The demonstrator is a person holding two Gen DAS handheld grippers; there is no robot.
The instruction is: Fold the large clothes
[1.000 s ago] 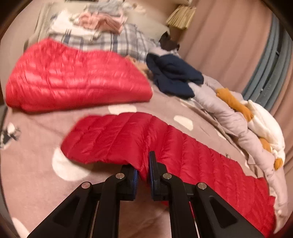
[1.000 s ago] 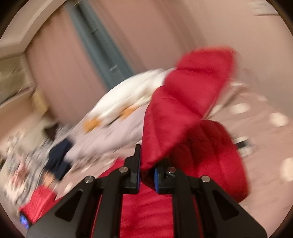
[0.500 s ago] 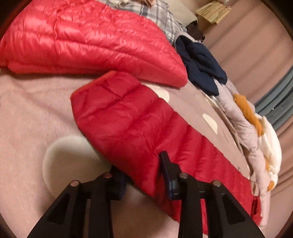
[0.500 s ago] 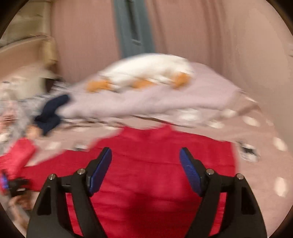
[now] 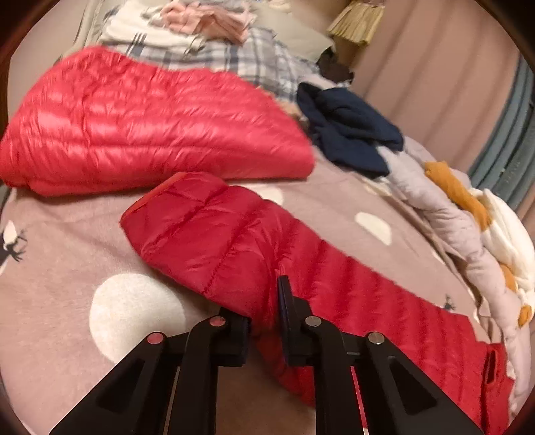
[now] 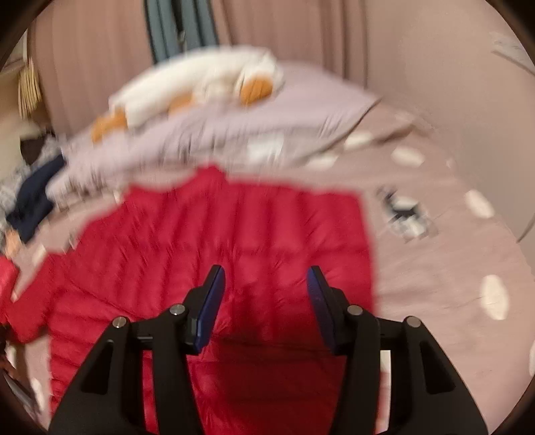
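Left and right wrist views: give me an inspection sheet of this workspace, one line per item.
Surface: taupe bedspread with pale dots and reindeer prints.
Job's things: red down jacket spread flat, its sleeve lying outward; second red down jacket folded behind.
Clutter: navy garment, plaid bedding, lilac duvet, white-and-orange plush.
Grippers: left gripper shut on the sleeve's edge; right gripper open above the jacket.
Cables: nothing seen.
Surroundings: pink curtains.

Pink pleated curtains point(image 6: 294, 30) hang on the far side, behind a bed with a dotted mauve fleece blanket point(image 5: 50, 294); a grey-blue curtain point(image 5: 508, 147) hangs at right.
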